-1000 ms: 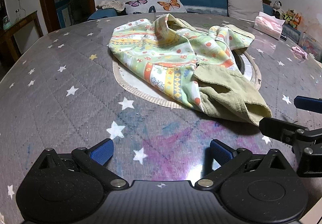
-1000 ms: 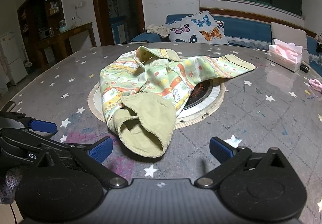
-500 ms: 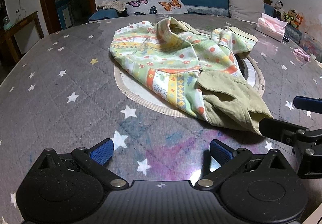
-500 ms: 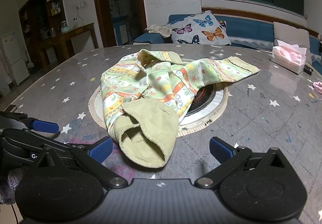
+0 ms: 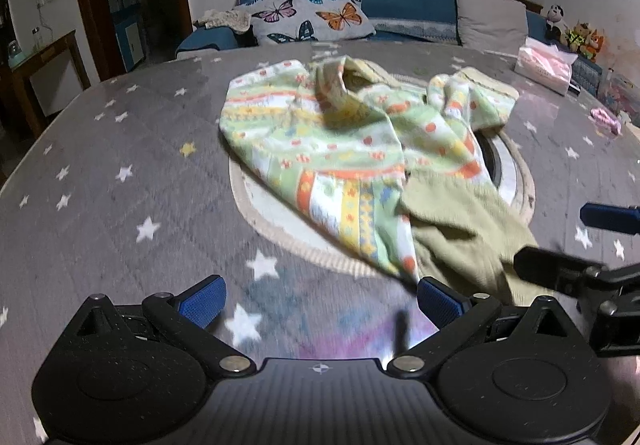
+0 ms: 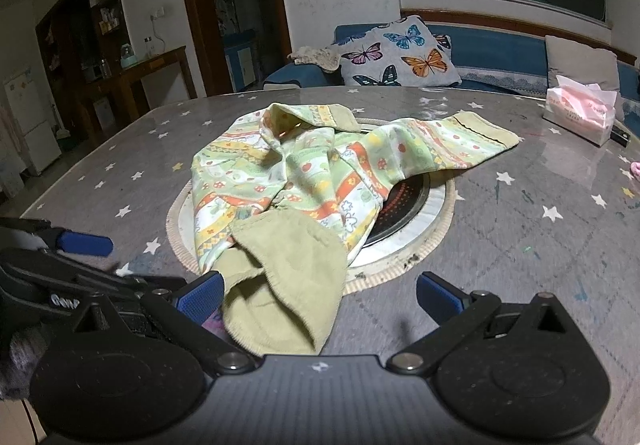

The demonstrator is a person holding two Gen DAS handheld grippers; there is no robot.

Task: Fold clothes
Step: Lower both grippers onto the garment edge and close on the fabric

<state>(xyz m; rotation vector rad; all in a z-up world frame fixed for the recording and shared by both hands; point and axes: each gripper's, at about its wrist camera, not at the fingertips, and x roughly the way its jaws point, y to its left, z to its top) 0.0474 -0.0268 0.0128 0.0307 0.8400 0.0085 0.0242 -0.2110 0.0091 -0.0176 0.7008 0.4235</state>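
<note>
Left claw point(image 5: 320, 295) is hanging wide above the counter point(image 5: 100, 205), garment point(image 5: 340, 149) crumpled just ahead. Right claw point(image 6: 318, 295) is gaping wide too, olive hem point(image 6: 280, 285) between its fingers; you're best pinching one layer, low.

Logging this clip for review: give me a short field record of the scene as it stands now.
garment: patterned top with olive waistband, crumpled, unfolded
surface: star-print table, garment lies over a round inset
left gripper: open, empty, short of the garment
right gripper: open, waistband between its fingers, not clamped
other: tissue pack far right on table
fold progress: none yet
</note>
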